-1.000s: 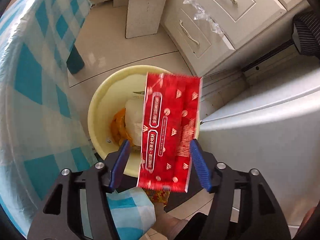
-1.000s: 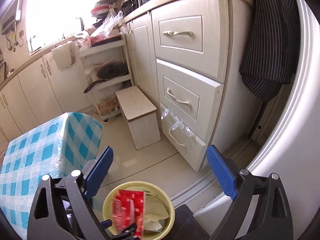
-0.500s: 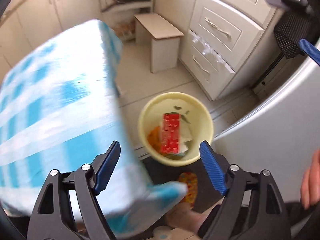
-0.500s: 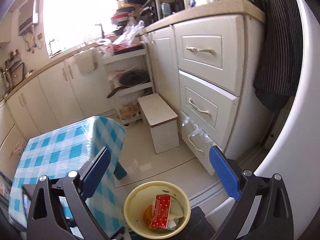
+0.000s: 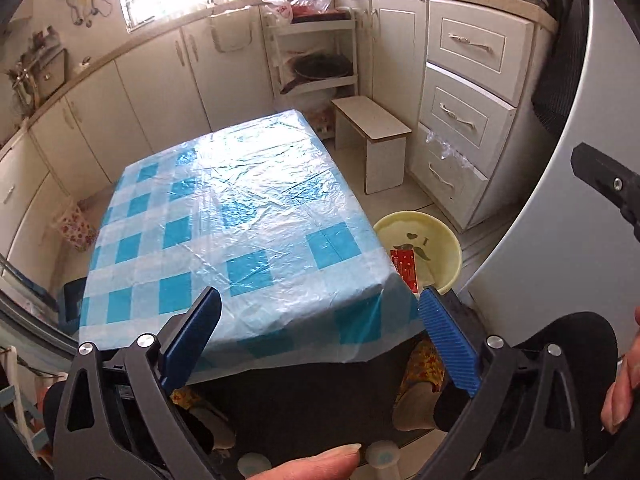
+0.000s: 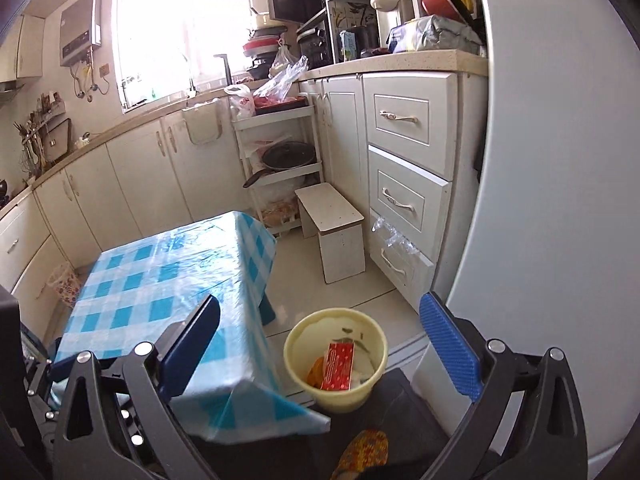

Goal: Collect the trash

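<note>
Looking down past my left gripper (image 5: 320,336), I see its jaws have just been opening and now stand wide with nothing between them; a second ago the red wrapper (image 6: 338,366) hung between those pads over the bin (image 6: 336,394), and now it lies inside, propped on the orange and white scraps already there. My right gripper (image 6: 320,344) is spread wide too and holds nothing. Both views have pulled up and away from the bin since then, so the table (image 5: 240,216) fills the left view where the bin's mouth did before. I judge this piece of trash done, and from here the tabletop shows nothing else to pick up, so the collecting looks close to finished unless something lies out of sight. The table wears a blue-and-white checked plastic cloth, wrinkled and glossy under the window light, draped over its edges; its top is bare. The yellow bin stands on the pale tiled floor just beside the table's corner, near a grey appliance wall on the right. Beyond it a small white stool (image 6: 334,228) sits by a bank of cream drawers (image 6: 408,196), and a white rack (image 6: 280,160) holds a dark pan. Cream cabinets run under a cluttered counter to a bright window, with a microwave and pots on shelves above.
</note>
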Motion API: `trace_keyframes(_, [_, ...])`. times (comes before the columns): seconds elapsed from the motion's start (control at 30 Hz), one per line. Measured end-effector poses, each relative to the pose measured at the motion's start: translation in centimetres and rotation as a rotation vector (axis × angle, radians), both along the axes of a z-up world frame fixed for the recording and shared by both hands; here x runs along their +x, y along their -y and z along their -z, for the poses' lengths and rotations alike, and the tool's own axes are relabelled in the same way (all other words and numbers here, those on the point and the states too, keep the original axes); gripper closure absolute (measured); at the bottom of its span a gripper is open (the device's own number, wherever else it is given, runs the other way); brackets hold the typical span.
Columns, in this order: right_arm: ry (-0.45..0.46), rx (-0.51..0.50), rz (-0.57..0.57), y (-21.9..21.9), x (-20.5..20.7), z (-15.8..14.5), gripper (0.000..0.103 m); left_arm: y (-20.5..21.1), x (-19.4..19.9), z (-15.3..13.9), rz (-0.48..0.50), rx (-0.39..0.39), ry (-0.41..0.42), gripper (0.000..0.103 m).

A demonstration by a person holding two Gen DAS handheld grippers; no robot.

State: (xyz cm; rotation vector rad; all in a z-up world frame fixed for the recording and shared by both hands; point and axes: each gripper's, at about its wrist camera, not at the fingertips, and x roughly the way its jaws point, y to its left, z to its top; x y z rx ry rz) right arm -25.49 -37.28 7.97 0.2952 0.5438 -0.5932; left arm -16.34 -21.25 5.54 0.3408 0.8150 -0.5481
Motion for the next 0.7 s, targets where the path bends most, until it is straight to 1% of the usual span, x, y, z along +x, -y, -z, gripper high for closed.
trace_keyframes(0.17, [-0.004, 0.000, -0.002, -3.8, -3.2, -0.8, 0.007, -3.0, -3.5, -1.9, -0.004, -0.034, 0.029, 0.008])
trace_keyframes(0.3, [0.010, 0.011, 0.004, -6.3, -5.2, -1.1, 0.007, -5.0, -5.1, -3.0, -0.015, -0.034, 0.050, 0.008])
trace_keyframes(0.5, [0.061, 0.022, 0.032, -8.4, -7.3, -1.0, 0.007, -7.5, -6.6, -3.9, -0.045, -0.045, 0.079, 0.008])
trace_keyframes(0.7, [0.085, 0.022, 0.025, -10.5, -8.8, -0.8, 0.007, -9.2, -7.9, -4.5, -0.064, -0.052, 0.099, 0.008])
